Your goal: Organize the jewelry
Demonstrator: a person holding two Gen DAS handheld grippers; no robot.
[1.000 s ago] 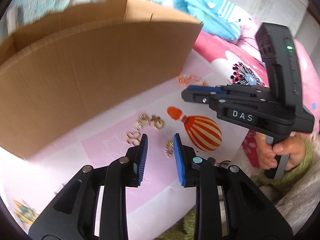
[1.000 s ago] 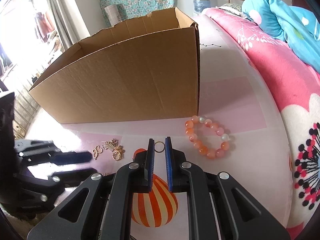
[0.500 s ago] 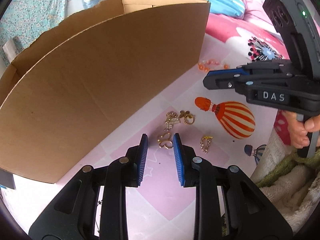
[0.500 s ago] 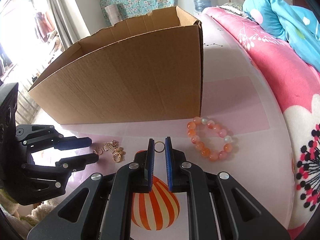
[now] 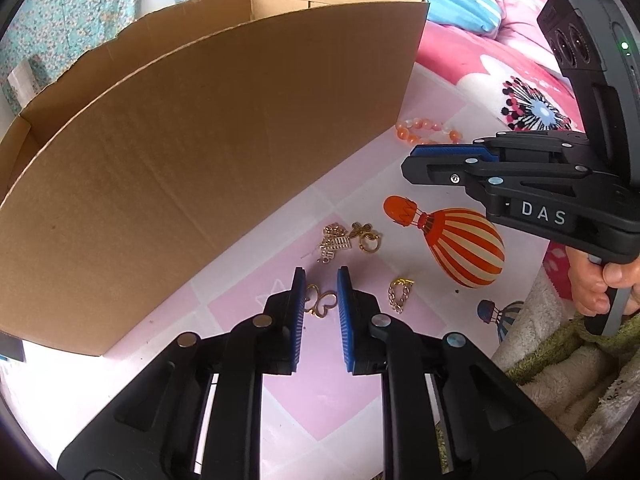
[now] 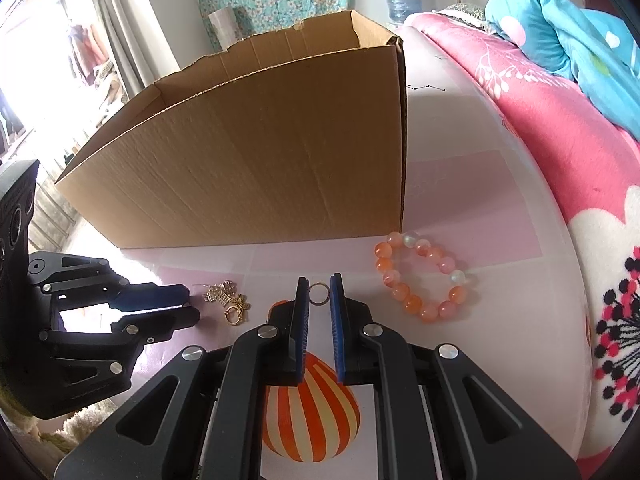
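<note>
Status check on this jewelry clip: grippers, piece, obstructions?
Left gripper closing around gold charm, not yet pinched. Right gripper shut on small ring. Cardboard box close behind, nothing blocking.

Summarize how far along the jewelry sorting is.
Done: nothing provable; the cardboard box hides its inside. In hand: the right claw is shut on a small ring; the left claw has just been closing around a gold charm, grip unclear. Left: the bead bracelet, gold cluster and chain piece lie on the table.
</note>
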